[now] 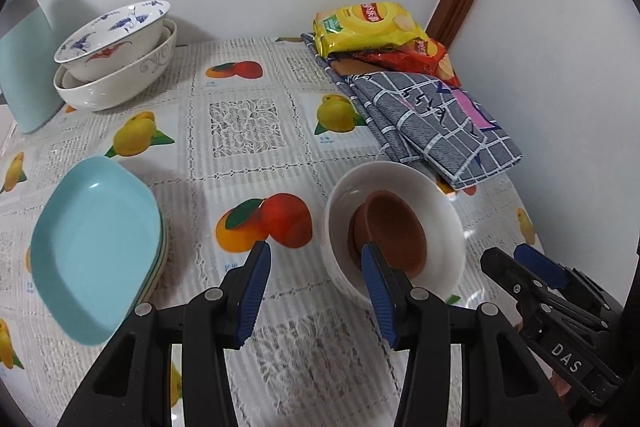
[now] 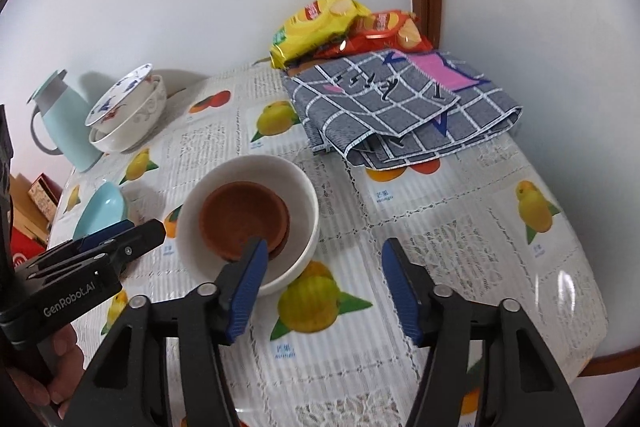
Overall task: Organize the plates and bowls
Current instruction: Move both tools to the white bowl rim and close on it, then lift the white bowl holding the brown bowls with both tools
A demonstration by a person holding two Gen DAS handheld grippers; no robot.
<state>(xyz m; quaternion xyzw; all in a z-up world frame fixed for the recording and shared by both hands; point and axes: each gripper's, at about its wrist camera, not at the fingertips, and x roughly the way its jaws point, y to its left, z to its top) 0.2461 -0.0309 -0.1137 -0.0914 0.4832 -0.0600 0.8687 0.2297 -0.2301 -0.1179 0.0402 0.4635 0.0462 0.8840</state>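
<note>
A white bowl (image 1: pixel 400 179) (image 2: pixel 280 171) stands on the fruit-print tablecloth with small brown bowls (image 1: pixel 396 227) (image 2: pixel 244 215) nested inside it. My left gripper (image 1: pixel 314 257) is open. Its right finger hangs over the bowl's inside and its left finger is outside, so the bowl's near-left rim lies between the jaws, with neither pad pressing on it. My right gripper (image 2: pixel 323 253) is open too, its left finger over the bowl's inside and its right finger beyond the rim. Each gripper shows in the other's view, the right gripper (image 1: pixel 504 257) and the left gripper (image 2: pixel 144 227).
A stack of turquoise plates (image 1: pixel 96 247) (image 2: pixel 102 211) lies left of the bowl. At the back left, white bowls with a blue-patterned one on top (image 1: pixel 116 43) (image 2: pixel 128 115) stand beside a turquoise jug (image 1: pixel 24 67). A folded checked cloth (image 1: pixel 432 123) and snack bags (image 1: pixel 368 27) lie against the wall.
</note>
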